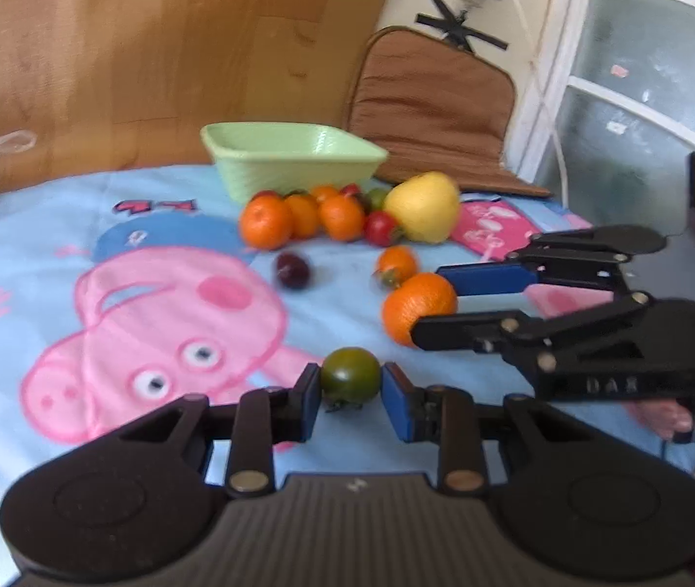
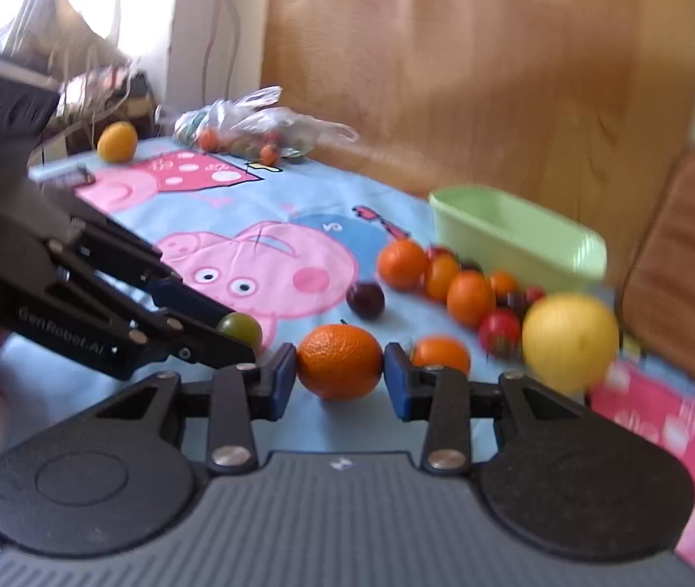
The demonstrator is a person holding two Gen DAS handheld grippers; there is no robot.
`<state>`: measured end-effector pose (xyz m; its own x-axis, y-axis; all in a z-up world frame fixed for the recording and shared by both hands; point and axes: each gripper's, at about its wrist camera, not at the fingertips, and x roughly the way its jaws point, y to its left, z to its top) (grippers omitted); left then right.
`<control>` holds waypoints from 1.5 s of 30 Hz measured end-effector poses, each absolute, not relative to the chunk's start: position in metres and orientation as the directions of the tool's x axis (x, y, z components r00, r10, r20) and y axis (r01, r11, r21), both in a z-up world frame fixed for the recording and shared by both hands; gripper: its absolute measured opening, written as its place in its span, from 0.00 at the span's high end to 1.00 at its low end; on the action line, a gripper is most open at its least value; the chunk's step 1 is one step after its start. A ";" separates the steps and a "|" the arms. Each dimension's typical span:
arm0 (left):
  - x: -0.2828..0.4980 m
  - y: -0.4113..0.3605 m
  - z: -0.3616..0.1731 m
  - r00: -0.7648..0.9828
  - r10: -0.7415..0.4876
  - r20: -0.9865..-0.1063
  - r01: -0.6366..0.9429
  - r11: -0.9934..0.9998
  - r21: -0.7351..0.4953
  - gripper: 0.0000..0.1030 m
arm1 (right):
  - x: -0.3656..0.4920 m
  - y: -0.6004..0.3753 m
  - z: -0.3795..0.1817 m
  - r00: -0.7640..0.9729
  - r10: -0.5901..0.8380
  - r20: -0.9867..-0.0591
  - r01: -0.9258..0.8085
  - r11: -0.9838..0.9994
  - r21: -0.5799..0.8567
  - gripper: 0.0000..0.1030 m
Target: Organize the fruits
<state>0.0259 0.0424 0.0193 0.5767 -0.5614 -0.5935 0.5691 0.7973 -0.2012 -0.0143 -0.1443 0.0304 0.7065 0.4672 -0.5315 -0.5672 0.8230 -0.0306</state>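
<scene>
The green tomato (image 1: 350, 374) sits on the cartoon cloth (image 1: 102, 225), pinched between the left gripper (image 1: 351, 391) pads; the orange (image 2: 340, 361) sits likewise in the right gripper (image 2: 340, 376). Both jaws look closed on fruit. Best lift each gently, without squeezing harder, toward the empty green basket (image 1: 293, 159).

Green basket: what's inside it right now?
The green basket shows only bare inner walls in both views; no fruit is visible inside. Its floor is hidden behind the near rim, so something small lying low cannot be ruled out.
</scene>
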 end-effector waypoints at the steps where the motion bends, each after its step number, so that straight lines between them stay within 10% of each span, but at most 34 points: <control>1: 0.031 0.039 0.025 0.585 -0.562 -0.585 0.567 0.799 -0.200 0.74 | -0.012 -0.149 0.032 0.706 0.473 -0.527 -0.553 0.833 0.008 0.60; 9: 0.159 -0.011 0.076 0.645 -0.570 -0.509 0.529 0.814 -0.242 0.74 | 0.079 -0.199 0.071 0.822 0.381 -0.422 -0.344 0.924 0.165 0.60; 17: 0.254 -0.045 0.049 0.598 -0.485 -0.639 0.415 0.869 -0.270 0.73 | 0.173 -0.203 0.046 0.770 0.333 -0.545 -0.272 0.943 0.193 0.57; 30: 0.147 0.019 0.058 0.660 -0.526 -0.536 0.427 0.850 -0.308 0.68 | 0.090 -0.237 0.061 0.776 0.489 -0.399 -0.396 0.870 0.295 0.57; 38: 0.109 0.005 0.020 0.666 -0.461 -0.587 0.403 0.884 -0.237 0.54 | 0.034 -0.191 0.031 0.755 0.438 -0.488 -0.415 0.895 0.161 0.56; 45: 0.105 0.002 0.005 0.676 -0.415 -0.609 0.350 0.908 -0.230 0.76 | 0.061 -0.172 0.015 0.719 0.403 -0.567 -0.418 0.902 0.112 0.44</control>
